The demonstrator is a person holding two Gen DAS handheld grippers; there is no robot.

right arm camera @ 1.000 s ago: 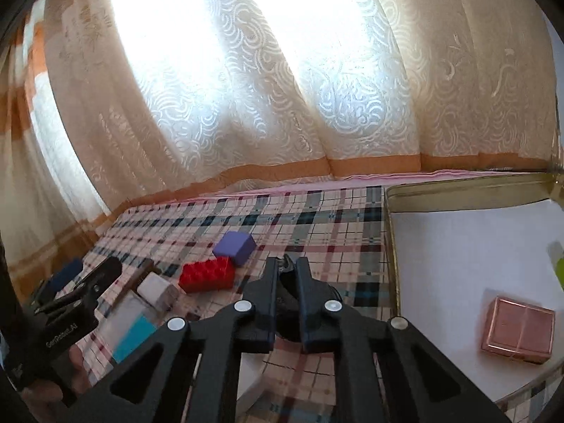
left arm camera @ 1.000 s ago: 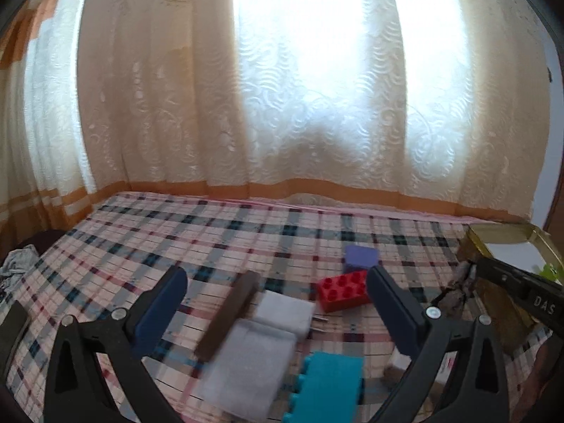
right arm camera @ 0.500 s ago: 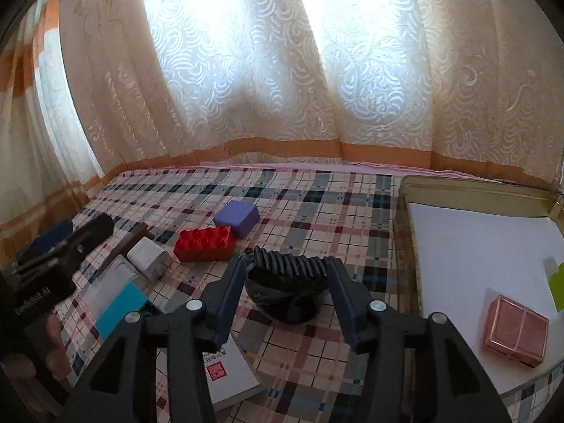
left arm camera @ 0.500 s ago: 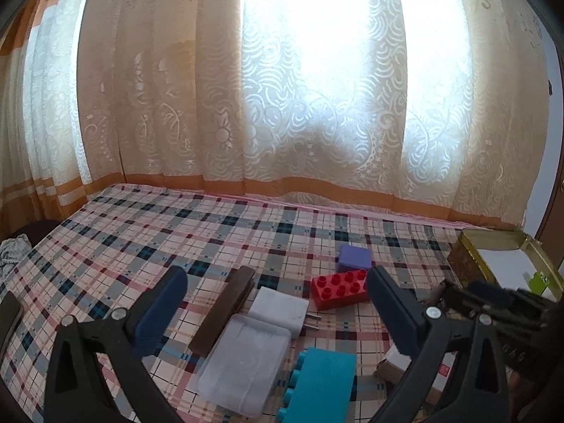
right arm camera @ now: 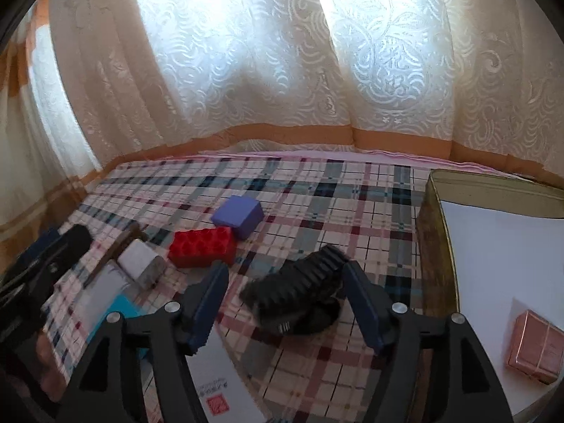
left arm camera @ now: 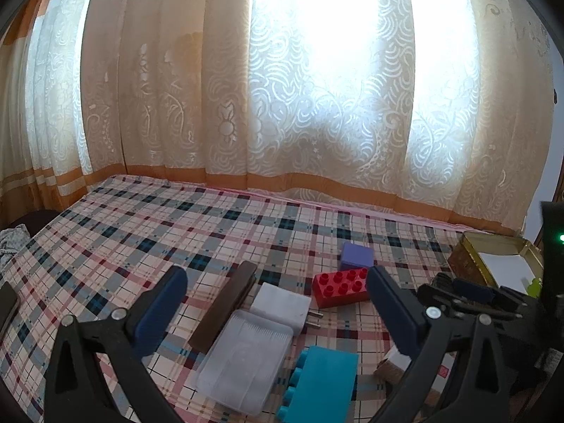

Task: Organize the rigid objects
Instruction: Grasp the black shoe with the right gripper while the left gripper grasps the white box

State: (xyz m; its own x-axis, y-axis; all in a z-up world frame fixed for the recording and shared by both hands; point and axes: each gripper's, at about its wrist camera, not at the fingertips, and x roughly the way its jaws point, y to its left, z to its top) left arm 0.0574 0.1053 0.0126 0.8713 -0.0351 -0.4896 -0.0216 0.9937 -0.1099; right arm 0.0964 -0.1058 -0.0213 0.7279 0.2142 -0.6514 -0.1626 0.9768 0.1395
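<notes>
Stretching to an orange-banded lace curtain lit from behind, a plaid cloth is seen covering the whole surface, its far half left bare and open. Along the right edge a gold-walled metal tin is set, lined in white, with a copper-coloured square box lying flat inside near its front. Nearer the middle, hard goods are clustered: a frosted plastic case, a teal studded brick, a long dark wooden bar laid diagonally, a white plug adapter with its prongs pointed right, a red studded brick and a smooth purple cube just beyond it. The left gripper is held spread wide above this cluster, nothing clasped. The right gripper has just been opening; a ribbed black rubbery object, blurred, lies on the cloth between its parted blue pads, just left of the tin, with neither pad seen pressing on it.
</notes>
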